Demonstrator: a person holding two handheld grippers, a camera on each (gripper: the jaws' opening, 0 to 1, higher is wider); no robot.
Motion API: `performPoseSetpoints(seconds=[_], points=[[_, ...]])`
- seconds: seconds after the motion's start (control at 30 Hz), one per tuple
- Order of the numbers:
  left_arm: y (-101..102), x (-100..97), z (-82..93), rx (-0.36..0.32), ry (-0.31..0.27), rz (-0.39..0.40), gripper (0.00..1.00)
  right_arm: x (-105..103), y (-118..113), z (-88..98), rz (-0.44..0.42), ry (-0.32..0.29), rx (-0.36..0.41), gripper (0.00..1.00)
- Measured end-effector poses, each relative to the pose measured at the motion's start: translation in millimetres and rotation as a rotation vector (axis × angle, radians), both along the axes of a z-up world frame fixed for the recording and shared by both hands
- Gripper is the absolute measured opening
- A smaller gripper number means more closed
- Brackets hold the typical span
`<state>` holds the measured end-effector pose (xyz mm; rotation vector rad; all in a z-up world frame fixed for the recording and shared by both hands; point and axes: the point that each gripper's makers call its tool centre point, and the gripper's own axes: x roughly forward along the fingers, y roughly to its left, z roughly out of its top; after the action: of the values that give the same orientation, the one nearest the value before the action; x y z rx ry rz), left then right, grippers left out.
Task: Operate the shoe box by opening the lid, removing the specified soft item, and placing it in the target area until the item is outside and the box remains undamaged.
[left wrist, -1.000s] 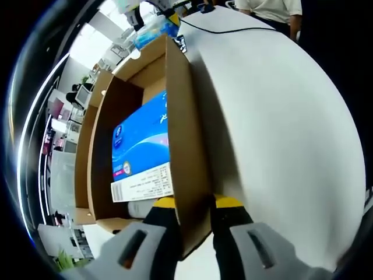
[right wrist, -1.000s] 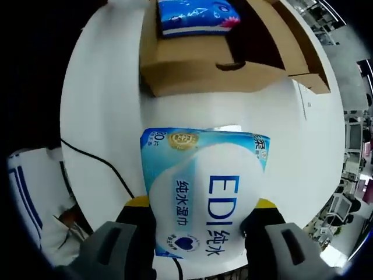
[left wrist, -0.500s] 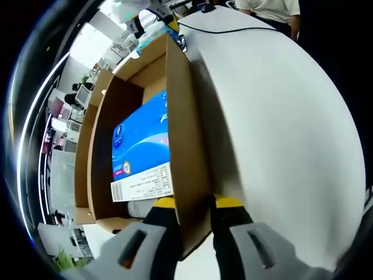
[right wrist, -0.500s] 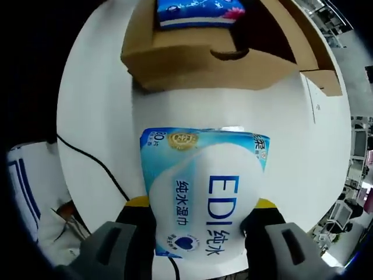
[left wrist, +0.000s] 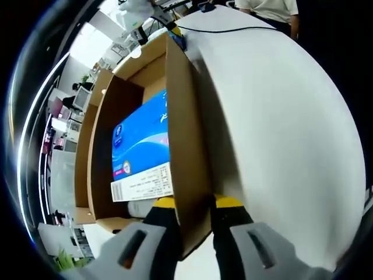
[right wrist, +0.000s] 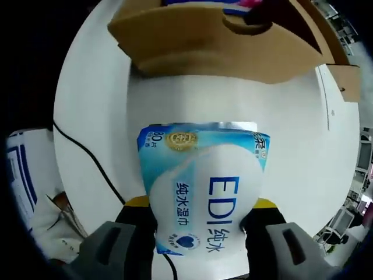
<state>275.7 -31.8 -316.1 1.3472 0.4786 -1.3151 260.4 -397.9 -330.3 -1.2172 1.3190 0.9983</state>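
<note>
In the right gripper view, the pack of wet wipes (right wrist: pixel 204 192) fills the lower middle of the frame, held out of the box. The right gripper (right wrist: pixel 201 224) pinches it from both sides, its yellow-tipped jaws pressed into the pack's lower edges at bottom left and bottom right. The pack is soft, pale blue and white, with a gold seal near its top edge and large blue lettering down its face. Beyond it, at the top of the frame, stands the cardboard shoe box (right wrist: pixel 215 41), apart from the pack, on the white bench (right wrist: pixel 93 116). A black cable (right wrist: pixel 87 157) runs across the bench at the left.

In the left gripper view, the left gripper (left wrist: pixel 194 213) rises from the bottom centre, its jaws closed on the box's side wall (left wrist: pixel 183 146), one jaw inside and one outside. The wall runs up from the jaws toward the top of the frame. Inside the open box, left of the wall, lies a blue packet (left wrist: pixel 140 140) with a white barcode label (left wrist: pixel 143 182) at its lower end.
</note>
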Motion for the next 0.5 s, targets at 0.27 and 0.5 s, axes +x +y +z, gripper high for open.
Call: performPoseSetpoints(seconds=[0.27,0.5], points=[[0.0,0.0,-0.1,-0.001,0.000,-0.002,0.17,3.5,-3.9,-2.4,0.001,0.004,-0.003,0.62],[-0.2,-0.2,0.0,-0.001,-0.002,-0.003,0.17,5.7,-7.0,-2.8,0.000,-0.013,-0.011,0.64]])
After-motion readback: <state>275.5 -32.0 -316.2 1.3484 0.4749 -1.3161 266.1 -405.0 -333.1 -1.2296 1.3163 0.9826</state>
